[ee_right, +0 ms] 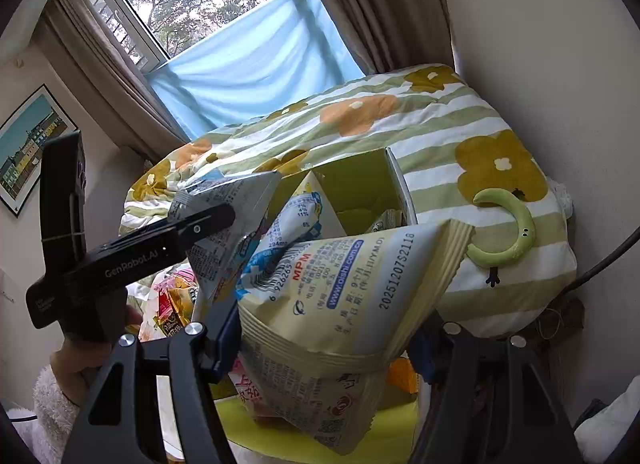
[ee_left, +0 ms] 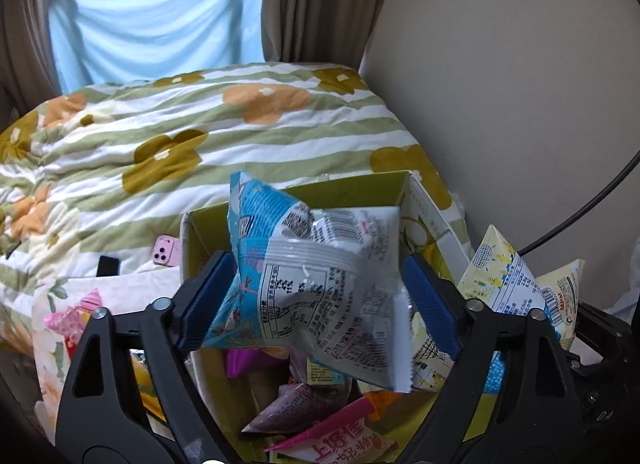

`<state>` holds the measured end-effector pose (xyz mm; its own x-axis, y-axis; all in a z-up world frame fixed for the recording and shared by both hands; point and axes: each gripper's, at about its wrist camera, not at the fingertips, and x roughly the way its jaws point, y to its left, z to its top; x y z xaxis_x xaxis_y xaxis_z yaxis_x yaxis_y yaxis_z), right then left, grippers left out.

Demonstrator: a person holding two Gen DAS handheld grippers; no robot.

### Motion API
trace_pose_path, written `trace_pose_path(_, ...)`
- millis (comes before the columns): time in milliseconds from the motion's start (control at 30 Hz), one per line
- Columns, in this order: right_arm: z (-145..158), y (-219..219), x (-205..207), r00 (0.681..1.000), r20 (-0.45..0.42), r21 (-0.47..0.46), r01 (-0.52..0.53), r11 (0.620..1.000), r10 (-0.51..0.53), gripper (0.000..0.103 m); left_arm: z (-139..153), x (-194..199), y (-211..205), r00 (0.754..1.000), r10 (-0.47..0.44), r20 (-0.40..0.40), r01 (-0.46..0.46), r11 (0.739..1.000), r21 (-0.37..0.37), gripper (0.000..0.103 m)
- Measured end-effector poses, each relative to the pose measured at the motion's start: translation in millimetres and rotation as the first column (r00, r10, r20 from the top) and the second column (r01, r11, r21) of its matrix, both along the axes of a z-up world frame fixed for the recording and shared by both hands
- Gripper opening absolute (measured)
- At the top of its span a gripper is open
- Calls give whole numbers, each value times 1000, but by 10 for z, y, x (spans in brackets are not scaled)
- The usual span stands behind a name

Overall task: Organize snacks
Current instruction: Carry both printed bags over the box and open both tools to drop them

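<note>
The left gripper [ee_left: 316,296] is hovering over the open yellow-green box [ee_left: 352,188], jaws standing wide, and the blue-and-white snack bag [ee_left: 316,284] is hanging between the blue pads. Whether the pads are touching it is hard to say; there looks to be a gap on the right side. The bag's back panel is showing a barcode and dense small print, too blurred to read.

Over in the right wrist view, the right gripper [ee_right: 324,328] is clamping a cream snack bag [ee_right: 344,296], jaws part-way closed on its crimped end. The writing is clear here: "MPM", a web address, and "20251207S2118". The left tool's black body is reading "GenRobot.AI".

Down in the box, a pink packet [ee_left: 340,440] with Chinese characters is lying among others. A pink phone [ee_left: 166,251] is resting on the flowered quilt [ee_left: 200,112], left of the box.
</note>
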<state>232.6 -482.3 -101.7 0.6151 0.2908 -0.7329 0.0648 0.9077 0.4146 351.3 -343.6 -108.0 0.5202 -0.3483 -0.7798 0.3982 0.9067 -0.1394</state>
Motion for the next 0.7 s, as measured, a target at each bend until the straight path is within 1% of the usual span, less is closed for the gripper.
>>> trace_pose_path(33,-30,-15,7,1000,-5,6,-4,1000,4,63,-2,13,-18,1000,9,6,-9,1000,11,100)
trace_pose_path(167,-96,-17,2,1000,-12,32,-12,999,13,63,17,-2,105,999,39,20,-40,998,43,101)
trace_pose_path(267,-115,11,-9,1000,-14,42,-21,999,22,63,-12,-79,351,997,72,-24,-72,997,26,101)
trace_pose_path(333,-111,44,-26,1000,-18,40,-24,999,25,63,-53,-187,539,994,87,-58,-87,996,3,101)
trace_pose_path(433,-83,72,-40,1000,-19,30,-21,999,22,63,-99,-378,749,990,108,-90,-109,994,-12,101)
trace_pose_path(600,-36,104,42,1000,-25,14,2,1000,-2,65,-78,-574,1001,986,135,-94,-137,990,-23,101)
trace_pose_path(700,-41,148,147,999,-44,-27,11,1000,-12,65,-23,-648,1103,987,142,-81,-144,989,-24,101)
